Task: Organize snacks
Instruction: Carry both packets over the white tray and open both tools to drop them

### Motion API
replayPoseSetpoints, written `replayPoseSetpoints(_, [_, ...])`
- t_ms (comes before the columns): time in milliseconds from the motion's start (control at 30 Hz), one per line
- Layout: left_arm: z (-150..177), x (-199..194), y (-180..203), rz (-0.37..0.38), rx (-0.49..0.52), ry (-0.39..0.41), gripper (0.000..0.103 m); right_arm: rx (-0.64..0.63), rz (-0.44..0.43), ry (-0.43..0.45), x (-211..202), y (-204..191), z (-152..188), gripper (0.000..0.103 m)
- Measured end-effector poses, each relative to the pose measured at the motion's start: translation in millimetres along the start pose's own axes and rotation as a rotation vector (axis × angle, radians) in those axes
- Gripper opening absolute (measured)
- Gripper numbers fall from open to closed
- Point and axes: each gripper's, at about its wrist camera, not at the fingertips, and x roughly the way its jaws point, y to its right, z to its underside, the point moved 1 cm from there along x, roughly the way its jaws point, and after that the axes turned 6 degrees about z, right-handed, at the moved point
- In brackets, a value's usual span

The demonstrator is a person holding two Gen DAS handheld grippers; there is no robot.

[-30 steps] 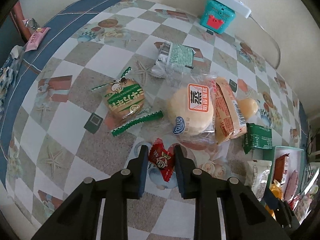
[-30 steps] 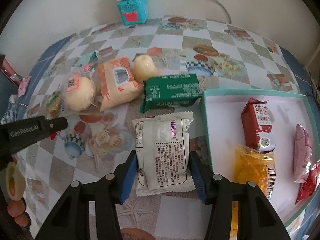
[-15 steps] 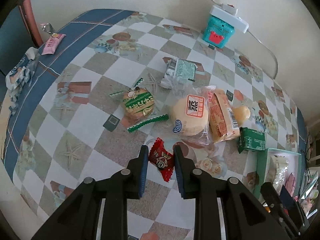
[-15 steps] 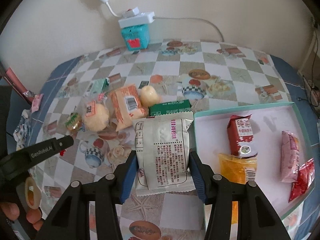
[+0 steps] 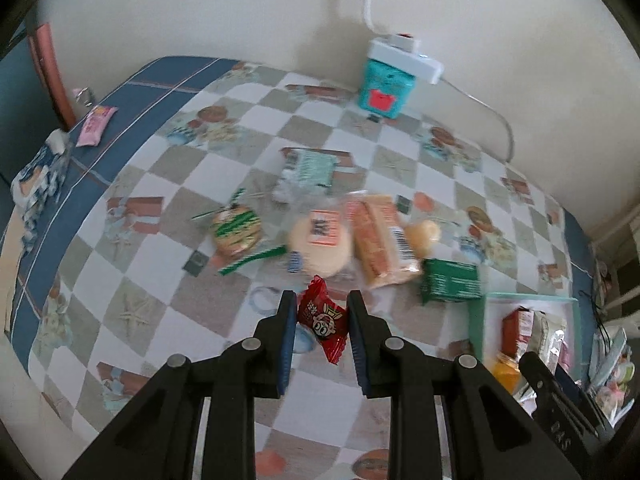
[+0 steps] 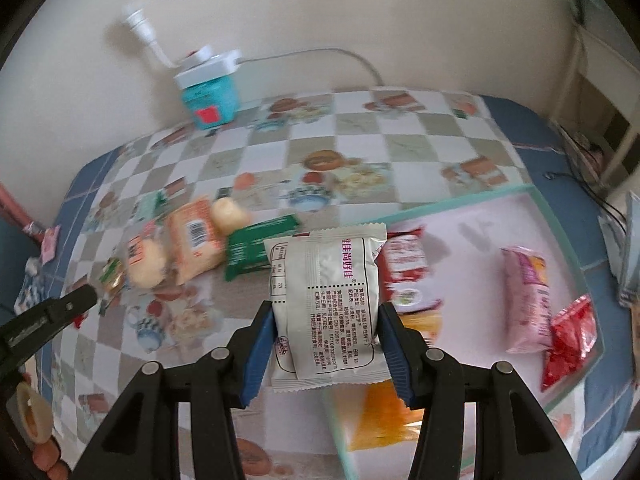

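Observation:
My left gripper (image 5: 322, 316) is shut on a small red candy packet (image 5: 322, 322) and holds it above the checked tablecloth. My right gripper (image 6: 326, 320) is shut on a white snack packet (image 6: 326, 304) and holds it over the left edge of the teal-rimmed tray (image 6: 460, 200). The tray holds a red carton (image 6: 406, 260), an orange packet (image 6: 380, 420), a pink packet (image 6: 528, 296) and a red packet (image 6: 570, 340). The tray also shows at the right of the left wrist view (image 5: 532, 300).
On the cloth lie a round bun (image 5: 320, 244), an orange bread packet (image 5: 380, 240), a small yellow bun (image 5: 424, 234), a dark green packet (image 5: 450, 286), a green-striped cake (image 5: 236, 230) and a pale green packet (image 5: 306, 170). A teal box (image 5: 384, 88) with a power strip stands by the wall.
Both grippers have lifted with their packets. The right one has carried the white packet to the right, over the tray's left edge. The left one has risen and pulled back.

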Motion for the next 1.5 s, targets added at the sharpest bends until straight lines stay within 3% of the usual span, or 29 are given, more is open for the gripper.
replayPoseSetpoints(200, [5,-3,28,0.04,0.055,-0.002,0.026,0.11,0.088,-0.014,3,53,0,0.054])
replayPoseSetpoints(600, [20,-2,104,0.156,0.204,-0.02,0.026,0.286,0.173,-0.033,-1,132,9,0.054])
replayPoseSetpoints(833, [28,27,149,0.239,0.275,-0.09,0.026,0.286,0.158,-0.057,11,135,10,0.054])
replayPoseSetpoints(1267, [39,73,178,0.274,0.308,-0.175,0.027,0.246,0.14,-0.096,34,121,8,0.055])
replayPoseSetpoints(1367, [40,76,178,0.276,0.311,-0.181,0.033,0.243,0.139,-0.107,37,120,9,0.056])
replayPoseSetpoints(1433, [39,76,177,0.27,0.31,-0.184,0.05,0.249,0.137,-0.116,40,121,9,0.056])
replayPoseSetpoints(1500, [38,76,174,0.267,0.296,-0.186,0.055,0.25,0.134,-0.119,40,121,10,0.058])
